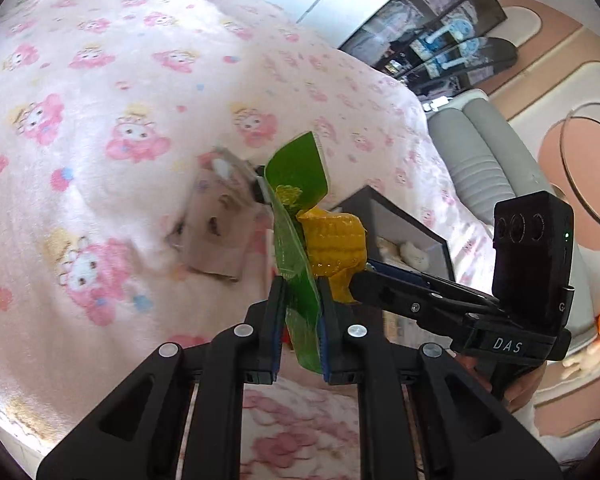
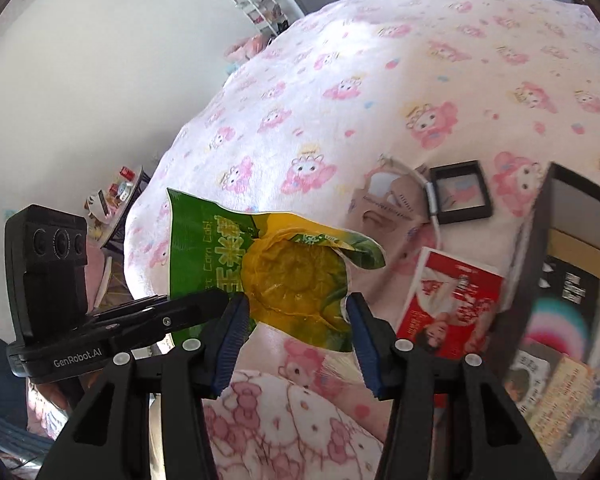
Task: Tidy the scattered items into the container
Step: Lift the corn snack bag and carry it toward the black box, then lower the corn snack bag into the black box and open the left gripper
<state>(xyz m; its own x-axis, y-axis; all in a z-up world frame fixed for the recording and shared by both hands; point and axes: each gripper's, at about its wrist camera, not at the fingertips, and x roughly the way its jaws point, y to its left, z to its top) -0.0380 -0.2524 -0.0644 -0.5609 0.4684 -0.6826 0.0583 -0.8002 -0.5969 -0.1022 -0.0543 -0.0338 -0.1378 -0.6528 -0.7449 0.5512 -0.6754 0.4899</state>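
Note:
A vacuum-packed corn cob packet (image 1: 332,244), green film with a yellow cob, hangs above the pink patterned blanket (image 1: 100,80). My left gripper (image 1: 302,288) is shut on the packet's flat green edge. My right gripper (image 2: 296,312) has its blue pads against both sides of the yellow cob bulge (image 2: 296,276). In the left wrist view the right gripper (image 1: 364,276) reaches the cob from the right. The dark open box (image 2: 548,216) stands at the right with several items inside; it also shows behind the cob in the left wrist view, dark box (image 1: 384,208).
On the blanket (image 2: 380,60) lie a red packet (image 2: 452,296), a small black framed case (image 2: 460,192), a beige packet (image 2: 388,204) and a white cable (image 2: 432,200). The beige packet (image 1: 216,232) lies left of the corn. A grey sofa (image 1: 480,160) stands beyond the bed edge.

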